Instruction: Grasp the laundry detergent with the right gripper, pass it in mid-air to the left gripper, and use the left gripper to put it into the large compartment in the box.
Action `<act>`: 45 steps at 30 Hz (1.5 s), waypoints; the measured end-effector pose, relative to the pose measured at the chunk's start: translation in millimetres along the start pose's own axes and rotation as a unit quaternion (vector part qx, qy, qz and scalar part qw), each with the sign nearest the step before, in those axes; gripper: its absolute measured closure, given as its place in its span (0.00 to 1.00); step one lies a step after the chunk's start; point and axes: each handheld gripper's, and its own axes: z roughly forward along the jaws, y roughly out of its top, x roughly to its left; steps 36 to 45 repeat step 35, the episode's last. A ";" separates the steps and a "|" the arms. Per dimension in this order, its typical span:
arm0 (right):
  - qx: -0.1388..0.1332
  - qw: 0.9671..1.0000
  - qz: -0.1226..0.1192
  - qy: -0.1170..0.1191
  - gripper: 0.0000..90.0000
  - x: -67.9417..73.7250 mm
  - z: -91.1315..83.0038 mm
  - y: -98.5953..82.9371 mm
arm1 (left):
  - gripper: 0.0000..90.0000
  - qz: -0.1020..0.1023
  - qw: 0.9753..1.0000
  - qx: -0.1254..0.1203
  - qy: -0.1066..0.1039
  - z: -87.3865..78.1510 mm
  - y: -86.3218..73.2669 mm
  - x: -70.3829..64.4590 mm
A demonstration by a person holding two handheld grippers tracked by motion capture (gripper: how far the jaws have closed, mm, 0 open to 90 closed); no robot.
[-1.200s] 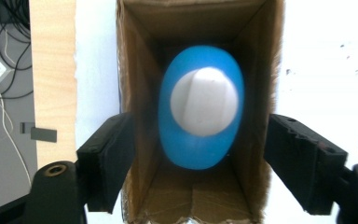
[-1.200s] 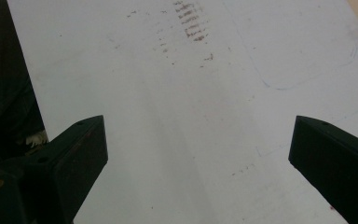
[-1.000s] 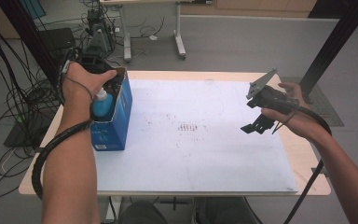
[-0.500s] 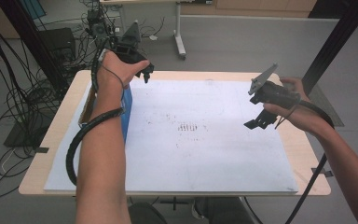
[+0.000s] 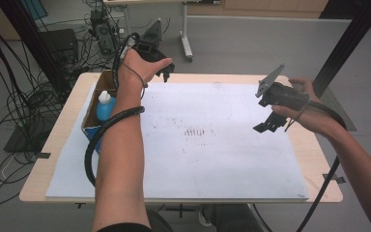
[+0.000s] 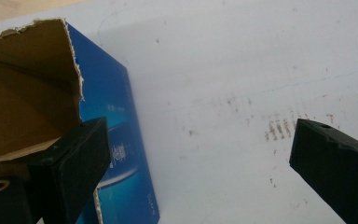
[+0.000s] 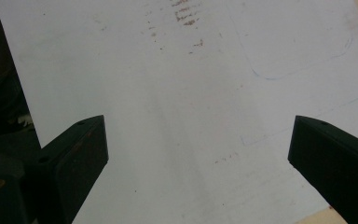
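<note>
High view: left gripper (image 5: 166, 72) held up over the far-left part of the wooden bench (image 5: 67, 125), just right of the open blue cardboard box (image 5: 91, 126). Box sits at the left edge on the white paper sheet (image 5: 212, 159), with a blue bottle with a white cap (image 5: 106, 106) standing inside. Left gripper view: jaws wide apart, nothing between them, box's torn brown flap and blue side (image 6: 116, 140) below-left. Right gripper (image 5: 269, 125) hovers over the right side of the sheet, well apart from the box; jaws wide open and holding nothing in the right gripper view.
</note>
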 end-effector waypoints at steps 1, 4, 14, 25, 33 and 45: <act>0.000 1.000 0.001 0.000 0.05 0.3 0.3 0.6 | 0.07 -0.001 1.000 -0.001 -0.001 0.9 0.1 -0.8; 0.002 1.000 -0.001 0.000 0.05 0.8 1.2 1.9 | 0.07 0.000 1.000 -0.001 -0.003 2.5 0.1 -1.6; 0.005 1.000 -0.003 -0.003 0.05 2.8 0.4 4.0 | 0.07 0.004 1.000 0.002 -0.004 4.5 -1.9 -1.9; 0.007 1.000 -0.008 -0.001 0.05 4.7 3.3 6.7 | 0.07 0.006 1.000 0.001 -0.004 5.3 -4.6 -2.3; 0.007 1.000 -0.009 0.000 0.05 6.3 4.6 8.2 | 0.07 0.006 1.000 -0.001 0.000 4.0 -7.3 -2.1; 0.007 1.000 -0.009 0.000 0.05 6.9 4.7 8.6 | 0.07 0.006 1.000 -0.001 -0.003 3.7 -8.1 -2.5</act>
